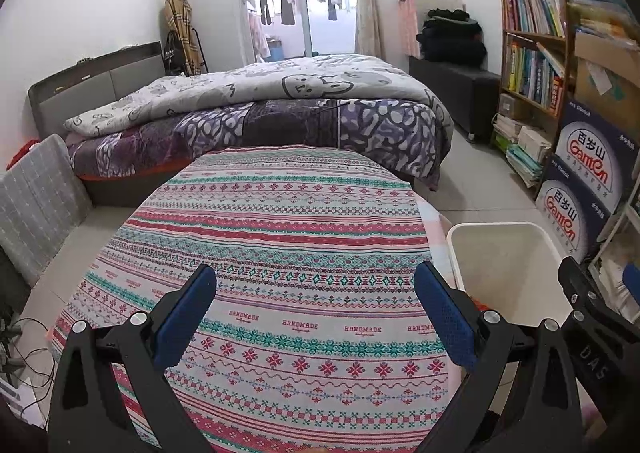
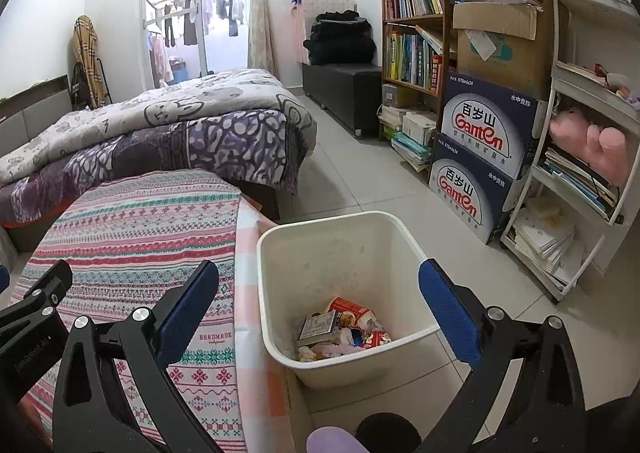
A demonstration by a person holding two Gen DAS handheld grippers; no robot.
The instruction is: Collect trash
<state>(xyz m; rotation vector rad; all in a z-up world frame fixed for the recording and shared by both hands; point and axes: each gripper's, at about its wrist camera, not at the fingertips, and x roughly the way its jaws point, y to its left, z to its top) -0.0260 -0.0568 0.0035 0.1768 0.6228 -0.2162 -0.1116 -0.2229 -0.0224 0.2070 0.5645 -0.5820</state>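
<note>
A white plastic bin [image 2: 280, 285] stands on the tiled floor at the right of the table. Inside it lie several pieces of trash [image 2: 344, 327]: a red and white cup, a small carton and crumpled wrappers. My right gripper [image 2: 318, 287] hangs open above the bin, nothing between its blue pads. My left gripper [image 1: 314, 293] is open over the table's patterned cloth [image 1: 280, 221], holding nothing. In the left wrist view the bin [image 1: 504, 265] shows at the right, its bottom hidden, and part of the right gripper's black frame sits beyond it.
A bed [image 1: 260, 109] with a grey quilt lies beyond the table. Bookshelves [image 2: 416, 21], stacked water boxes [image 2: 484, 149] and a white rack [image 2: 584, 157] line the right wall. Open floor tiles [image 2: 360, 181] run between bed and shelves. Cables [image 1: 28, 349] lie at the left.
</note>
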